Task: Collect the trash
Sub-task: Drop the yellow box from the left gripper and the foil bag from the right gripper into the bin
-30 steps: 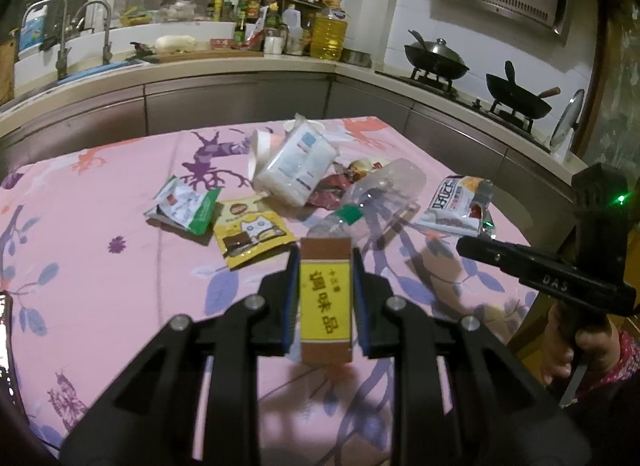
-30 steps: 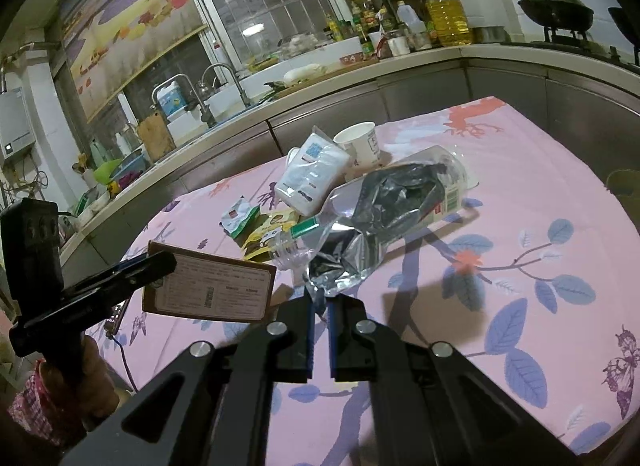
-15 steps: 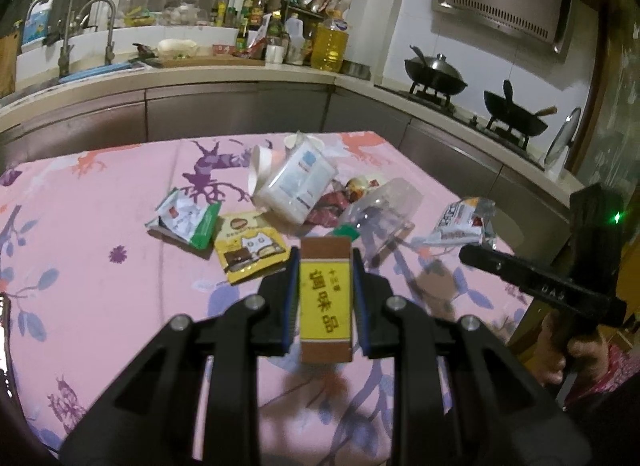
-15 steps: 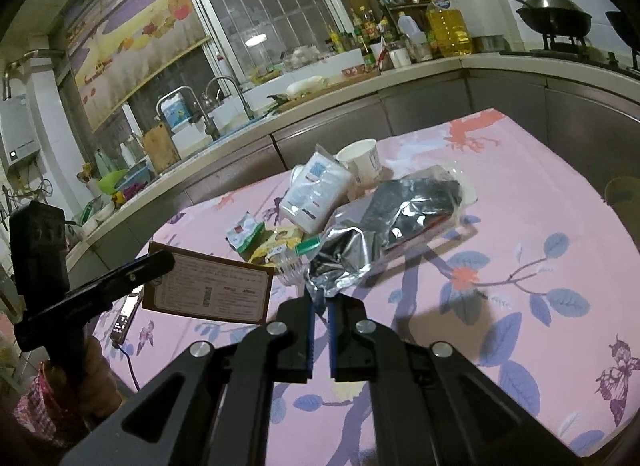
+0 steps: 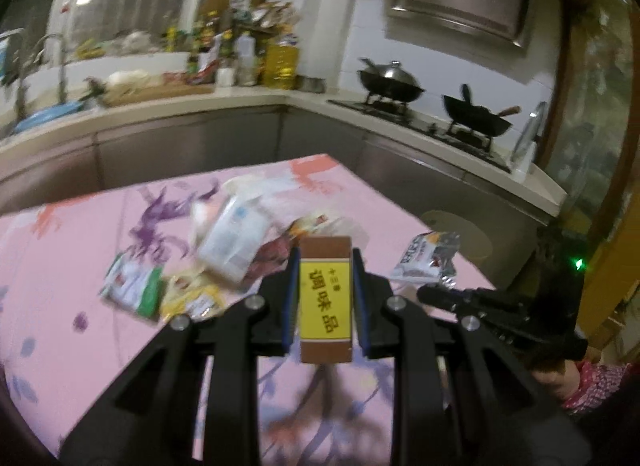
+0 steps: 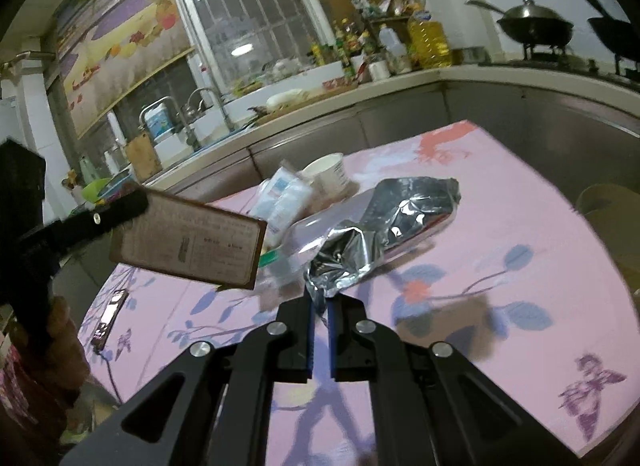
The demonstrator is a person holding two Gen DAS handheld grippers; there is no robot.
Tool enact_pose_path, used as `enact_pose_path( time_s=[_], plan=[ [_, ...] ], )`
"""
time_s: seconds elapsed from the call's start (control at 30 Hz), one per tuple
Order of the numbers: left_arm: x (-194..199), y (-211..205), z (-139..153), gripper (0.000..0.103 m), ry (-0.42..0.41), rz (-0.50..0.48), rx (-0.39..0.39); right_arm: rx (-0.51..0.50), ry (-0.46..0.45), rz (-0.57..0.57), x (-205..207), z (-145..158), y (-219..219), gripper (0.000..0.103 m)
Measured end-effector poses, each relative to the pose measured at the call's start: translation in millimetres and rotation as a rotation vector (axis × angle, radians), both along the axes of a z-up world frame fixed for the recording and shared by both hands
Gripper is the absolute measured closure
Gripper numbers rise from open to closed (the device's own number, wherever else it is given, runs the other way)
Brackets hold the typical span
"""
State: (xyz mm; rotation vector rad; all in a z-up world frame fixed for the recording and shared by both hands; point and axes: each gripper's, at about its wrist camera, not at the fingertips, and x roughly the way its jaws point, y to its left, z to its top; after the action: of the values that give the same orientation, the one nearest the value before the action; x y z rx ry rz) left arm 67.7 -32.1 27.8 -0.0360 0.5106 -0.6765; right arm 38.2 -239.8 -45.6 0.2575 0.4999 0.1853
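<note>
Left wrist view: left gripper [image 5: 325, 298] clamping a brown seasoning box [image 5: 326, 298] by its narrow sides, jaws partly closed on it, yellow label facing the camera, long axis running straight along the fingers. Hanging clear above the pink tablecloth [image 5: 60, 286]. Just beyond the box, lying on the cloth: a white pouch [image 5: 234, 240], a green-and-white packet [image 5: 134, 292] and a yellow wrapper [image 5: 194, 300], all left of the box; a silver snack bag [image 5: 426, 262] right of it, near the cloth's right edge.

Right wrist view: right gripper [image 6: 320, 316] pinching the near corner of a crumpled silver foil bag [image 6: 394, 225], jaws almost fully closed. Bag stretching away and to the right of the box [image 6: 188, 240], touching a clear plastic bottle [image 6: 300, 238]; paper cup [image 6: 326, 173] behind. Phone [image 6: 108, 318] lying below the box near the cloth's left edge. Open cloth spreading right of the foil bag, offering free room; no bin showing in either view.
</note>
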Motion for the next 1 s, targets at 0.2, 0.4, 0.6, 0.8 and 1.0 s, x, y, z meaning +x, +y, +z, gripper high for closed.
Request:
enact_pose_path(
  time_s=[0.2, 0.4, 0.6, 0.8, 1.0],
  plan=[
    [24.7, -75.0, 26.7, 0.081, -0.051, -0.13, 0.014, 0.004, -0.035, -0.119, -3.7, 1.5, -52.6, 0.1],
    [57.6, -197.2, 39.6, 0.081, -0.055, -0.302, 0.032, 0.02, -0.045, -0.278, -6.2, -5.1, -129.3, 0.1],
    [89.9, -320.4, 27.4, 0.081, -0.012, -0.418, 0.066, 0.075, -0.006, -0.424, -2.2, -22.5, -217.1, 0.1],
    [113.6, -404.2, -9.7, 0.08, 0.049, -0.467, 0.154, 0.188, 0.03, -0.44, 8.0, -41.7, -271.9, 0.1],
    [130.7, -440.4, -46.2, 0.043, 0.094, -0.434, 0.223, 0.471, 0.029, -0.423, 7.0, -65.0, -316.6, 0.062]
  ],
)
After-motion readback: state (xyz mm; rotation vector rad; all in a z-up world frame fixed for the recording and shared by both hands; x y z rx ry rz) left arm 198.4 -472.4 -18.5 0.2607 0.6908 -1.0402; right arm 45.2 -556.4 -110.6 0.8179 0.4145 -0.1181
